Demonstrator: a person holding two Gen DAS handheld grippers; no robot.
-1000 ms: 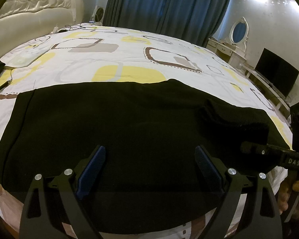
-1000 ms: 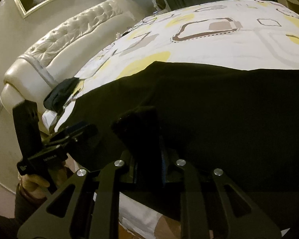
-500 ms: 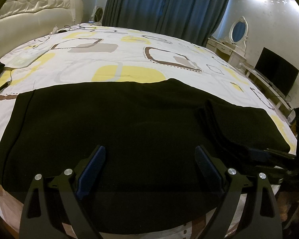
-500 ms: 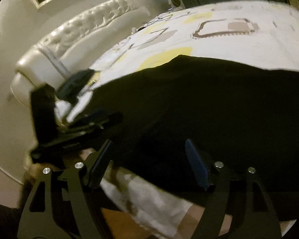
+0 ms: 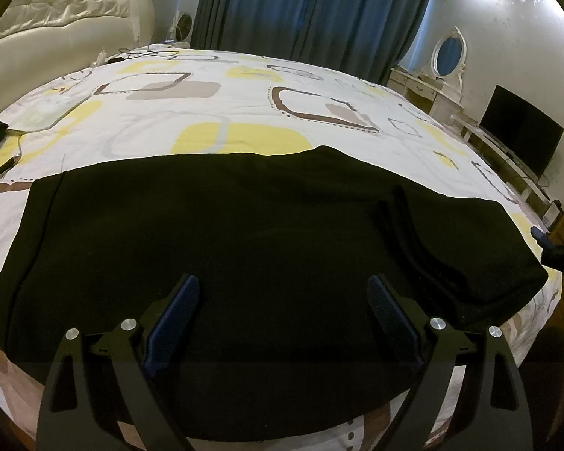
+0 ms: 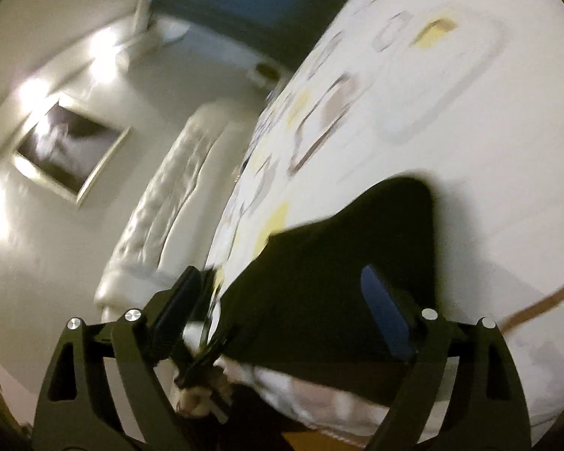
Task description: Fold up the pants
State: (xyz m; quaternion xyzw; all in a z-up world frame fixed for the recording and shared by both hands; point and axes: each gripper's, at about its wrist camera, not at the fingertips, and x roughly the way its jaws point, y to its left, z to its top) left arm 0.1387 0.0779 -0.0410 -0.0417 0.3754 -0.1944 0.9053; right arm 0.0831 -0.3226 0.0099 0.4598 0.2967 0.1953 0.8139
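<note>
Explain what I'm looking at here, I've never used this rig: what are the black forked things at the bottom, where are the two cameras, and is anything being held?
No robot arm here: a person holds a two-finger claw in each hand, with a fisheye camera on each looking along its fingers. The forks are those fingers. The left wrist view shows the left claw open above black pants, spread on a patterned bedspread with one end folded over. The right wrist view is blurred and tilted; the right claw is opening, its blue pads clear of the cloth. Neither claw holds anything. Curtains and a TV stand behind.
</note>
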